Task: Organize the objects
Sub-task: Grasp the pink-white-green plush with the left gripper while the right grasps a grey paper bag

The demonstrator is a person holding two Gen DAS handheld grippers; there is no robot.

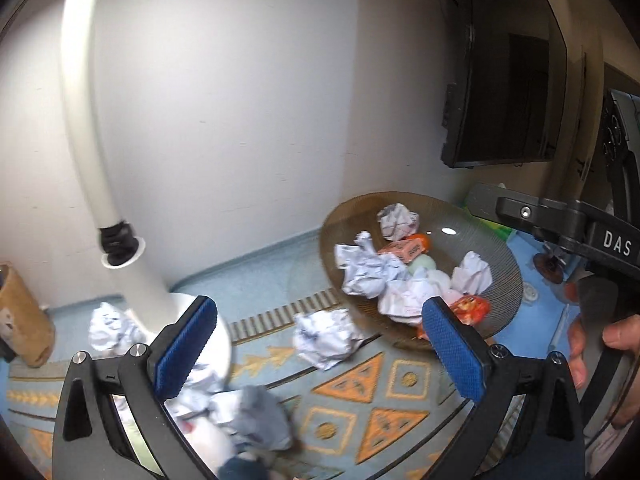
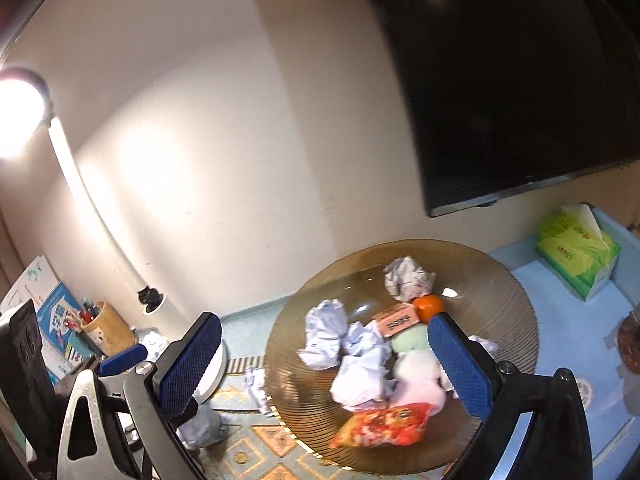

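Paper balls (image 2: 362, 364) pile in the glass bowl (image 2: 516, 312), apparently gathered there; left gripper (image 1: 320, 360) and right gripper (image 2: 324, 364) gape wide, empty.

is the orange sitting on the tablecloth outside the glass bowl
No, the orange lies inside the glass bowl, beside a small orange box and crumpled paper balls.

Lamp (image 2: 18, 114) glare, fisheye warp, slight blur

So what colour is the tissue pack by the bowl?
Bright green tissue pack, clearest in the right wrist view.
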